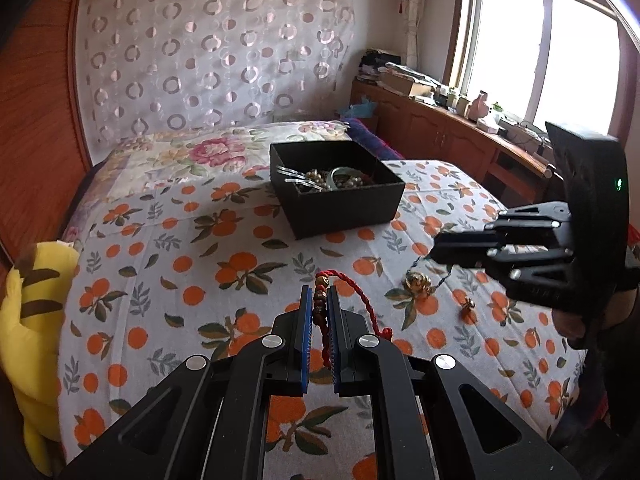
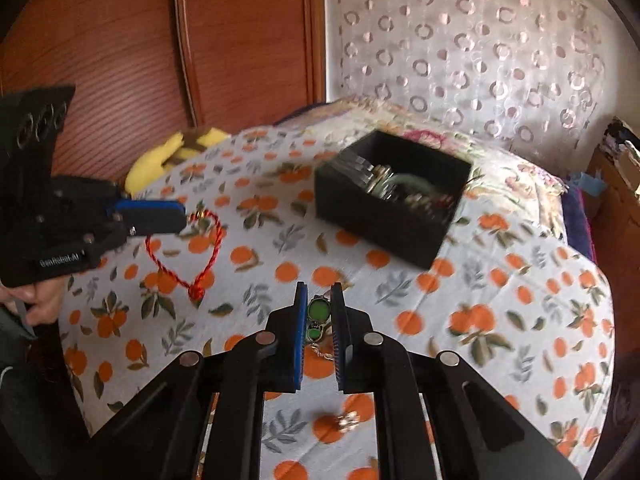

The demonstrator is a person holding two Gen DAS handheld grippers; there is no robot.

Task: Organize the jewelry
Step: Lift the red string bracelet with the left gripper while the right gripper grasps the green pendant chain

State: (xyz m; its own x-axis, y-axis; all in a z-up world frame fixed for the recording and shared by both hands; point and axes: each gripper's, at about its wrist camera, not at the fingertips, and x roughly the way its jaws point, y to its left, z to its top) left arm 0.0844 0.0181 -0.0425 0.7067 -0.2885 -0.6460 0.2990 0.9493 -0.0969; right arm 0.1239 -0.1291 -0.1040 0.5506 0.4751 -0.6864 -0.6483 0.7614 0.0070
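Up close, the left gripper [image 1: 319,308] is clamped on the beaded end of a red cord bracelet [image 1: 362,300], whose twisted loop and knot hang free above the bed [image 1: 168,280], apparently so the piece can be carried whole rather than dragged across the cloth. The right gripper [image 2: 319,312] pinches a green-stone pendant [image 2: 318,312] between narrowed blue pads, a fine chain trailing beneath; its view is blurred, so the chain's length is unclear. A small gold-coloured cluster [image 2: 347,420] lies on the sheet below it, and in the left view a gold bell charm on a dark cord [image 1: 418,282] sits just below the right gripper's tips, with a smaller gold piece [image 1: 467,305] near it, both yet to be collected.

Farther on, an open black box [image 1: 340,200] rests on the orange-print bedsheet [image 1: 240,240], already holding beads, a pale green bangle and silver clips, the likely destination for both pieces. A yellow plush toy [image 1: 36,320] slumps at the bed's edge. Beyond stand a wooden wardrobe [image 2: 120,60], a circle-patterned sheer curtain [image 1: 208,52] and a cluttered sideboard [image 1: 440,120] under a bright window [image 1: 540,52].
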